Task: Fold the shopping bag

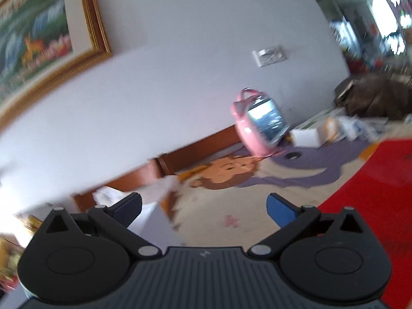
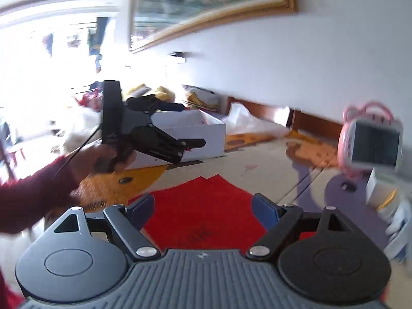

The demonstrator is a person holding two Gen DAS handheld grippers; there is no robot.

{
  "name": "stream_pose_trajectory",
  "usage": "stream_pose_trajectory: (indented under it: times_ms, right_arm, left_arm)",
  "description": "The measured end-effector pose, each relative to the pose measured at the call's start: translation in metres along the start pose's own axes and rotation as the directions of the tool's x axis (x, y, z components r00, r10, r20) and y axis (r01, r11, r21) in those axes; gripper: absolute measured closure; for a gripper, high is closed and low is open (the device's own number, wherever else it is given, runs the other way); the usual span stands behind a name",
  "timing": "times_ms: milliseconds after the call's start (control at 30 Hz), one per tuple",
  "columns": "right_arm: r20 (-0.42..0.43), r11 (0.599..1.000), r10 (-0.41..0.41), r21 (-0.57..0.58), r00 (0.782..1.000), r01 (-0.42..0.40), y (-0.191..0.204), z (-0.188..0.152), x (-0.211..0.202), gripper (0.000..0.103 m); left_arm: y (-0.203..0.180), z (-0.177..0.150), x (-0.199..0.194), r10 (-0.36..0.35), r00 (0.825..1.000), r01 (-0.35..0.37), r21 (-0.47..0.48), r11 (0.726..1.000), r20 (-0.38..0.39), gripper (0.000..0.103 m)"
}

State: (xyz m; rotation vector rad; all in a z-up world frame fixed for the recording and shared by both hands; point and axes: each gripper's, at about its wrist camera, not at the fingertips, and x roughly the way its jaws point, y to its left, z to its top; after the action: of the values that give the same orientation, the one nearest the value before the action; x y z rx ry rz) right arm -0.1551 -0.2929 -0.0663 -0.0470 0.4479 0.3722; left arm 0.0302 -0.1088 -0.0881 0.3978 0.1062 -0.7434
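Right wrist view: my right gripper [image 2: 203, 209] jaws spread wide, empty, above the red bag [image 2: 206, 206] lying flat at lower center, its peaked edge pointing up-frame; long axis unclear. Only here: the left gripper [image 2: 191, 126], open, mid-left. Left wrist view: left gripper [image 1: 203, 207] apart, bag [image 1: 370, 180] at right edge.

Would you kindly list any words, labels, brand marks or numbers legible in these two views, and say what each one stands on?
No text can be read as words.
Small emblem on the left gripper body: a logo mark, no letters legible.
Same emblem on the right gripper body: not legible.
Dark print on the red shopping bag: too blurred to read.
White printing on the left gripper as seen from the right wrist: too small to read.
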Motion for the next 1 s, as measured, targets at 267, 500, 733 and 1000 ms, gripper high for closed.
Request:
stream_pose_trajectory:
  times_ms: [267, 500, 733, 1000]
  right_arm:
    - [-0.139, 0.922, -0.194, -0.365, 0.971, 0.132, 0.107, -0.01, 0.082, 0.022]
    - [-0.131, 0.803, -0.395, -0.53, 0.909, 0.273, 0.125, -0.022, 0.11, 0.024]
    - [-0.057, 0.716, -0.503, -0.587, 0.862, 0.379, 0.136, -0.037, 0.131, 0.028]
    - [-0.047, 0.782, -0.517, -0.431, 0.855, 0.45, 0.115, -0.035, 0.134, 0.086]
  left_arm:
    - [0.017, 0.015, -0.005, -0.204, 0.976, 0.211, -0.114, 0.971, 0.072, 0.001]
    - [0.013, 0.012, 0.002, -0.177, 0.979, 0.182, -0.048, 0.982, 0.103, 0.001]
    - [0.004, 0.007, -0.006, -0.169, 0.98, 0.17, -0.007, 0.985, 0.106, 0.001]
    - [0.02, 0.007, -0.009, -0.135, 0.984, 0.145, -0.081, 0.986, 0.117, 0.001]
